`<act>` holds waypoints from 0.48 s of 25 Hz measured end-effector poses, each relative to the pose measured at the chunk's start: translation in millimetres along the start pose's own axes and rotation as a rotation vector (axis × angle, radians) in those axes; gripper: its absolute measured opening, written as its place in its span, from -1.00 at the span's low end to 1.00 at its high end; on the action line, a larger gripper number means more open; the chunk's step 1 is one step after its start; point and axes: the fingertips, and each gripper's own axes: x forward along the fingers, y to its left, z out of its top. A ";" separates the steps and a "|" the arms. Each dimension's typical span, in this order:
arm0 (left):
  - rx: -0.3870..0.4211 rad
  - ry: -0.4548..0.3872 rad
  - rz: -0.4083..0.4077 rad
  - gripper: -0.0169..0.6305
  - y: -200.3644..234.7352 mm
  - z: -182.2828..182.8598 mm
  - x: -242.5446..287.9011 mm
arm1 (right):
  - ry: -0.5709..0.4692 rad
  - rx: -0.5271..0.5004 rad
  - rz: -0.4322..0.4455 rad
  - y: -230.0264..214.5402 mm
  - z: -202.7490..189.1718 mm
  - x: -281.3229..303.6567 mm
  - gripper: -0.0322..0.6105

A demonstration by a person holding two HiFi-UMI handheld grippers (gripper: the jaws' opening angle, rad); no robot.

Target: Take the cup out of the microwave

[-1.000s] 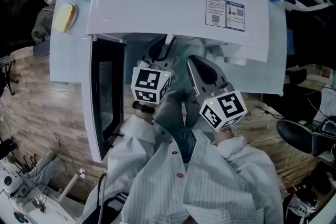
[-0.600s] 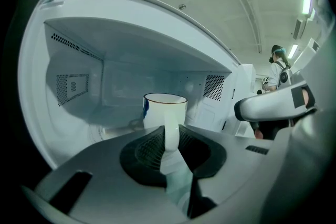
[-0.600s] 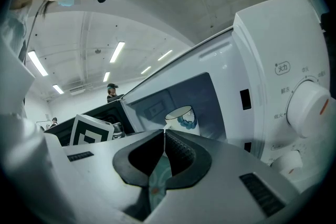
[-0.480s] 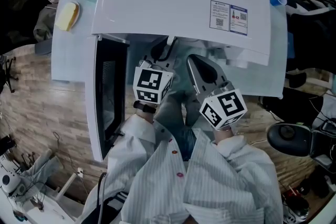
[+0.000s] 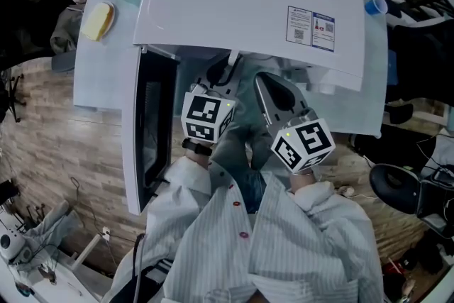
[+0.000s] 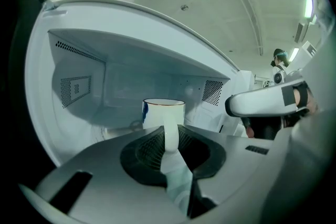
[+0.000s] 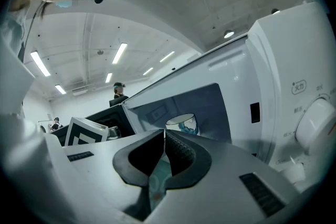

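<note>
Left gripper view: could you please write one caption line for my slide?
Left tool closed on the handle of a white cup inside the open microwave.

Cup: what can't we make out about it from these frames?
Left gripper view: the base of the cup is behind the left gripper, which is shut on its handle; lifted or resting, cannot tell. Its inside is hidden too, as the rim is seen nearly edge-on.
Right gripper view: only the cup's top shows above the shut right gripper; its print is too small.
Head view: the microwave top hides the cup and both grippers' tips.
</note>
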 end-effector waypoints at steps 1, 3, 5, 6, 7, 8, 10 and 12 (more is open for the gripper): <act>-0.005 0.000 -0.001 -0.73 -0.6 0.2 -1.3 | -0.002 -0.001 0.001 0.3 1.0 -0.2 -0.79; -0.019 -0.002 -0.004 -0.73 -2.2 0.6 -4.1 | -0.005 -0.002 0.003 1.0 3.0 -0.7 -0.79; -0.029 -0.003 -0.007 -0.73 -4.0 1.3 -7.2 | -0.008 -0.004 0.006 2.4 5.2 -0.8 -0.79; -0.031 -0.003 -0.008 -0.73 -4.9 1.9 -8.8 | -0.009 -0.006 0.008 3.4 6.4 -0.7 -0.79; -0.033 -0.003 -0.009 -0.73 -5.8 2.5 -10.4 | -0.009 -0.008 0.010 4.6 7.6 -0.7 -0.79; -0.036 -0.003 -0.010 -0.73 -6.6 2.9 -12.0 | -0.009 -0.010 0.013 5.9 8.7 -0.8 -0.79; -0.042 -0.001 -0.011 -0.73 -8.3 3.1 -15.1 | -0.011 -0.015 0.020 8.7 10.9 -1.1 -0.79; -0.046 0.000 -0.010 -0.73 -9.7 3.1 -18.0 | -0.012 -0.019 0.026 10.8 12.4 -1.7 -0.79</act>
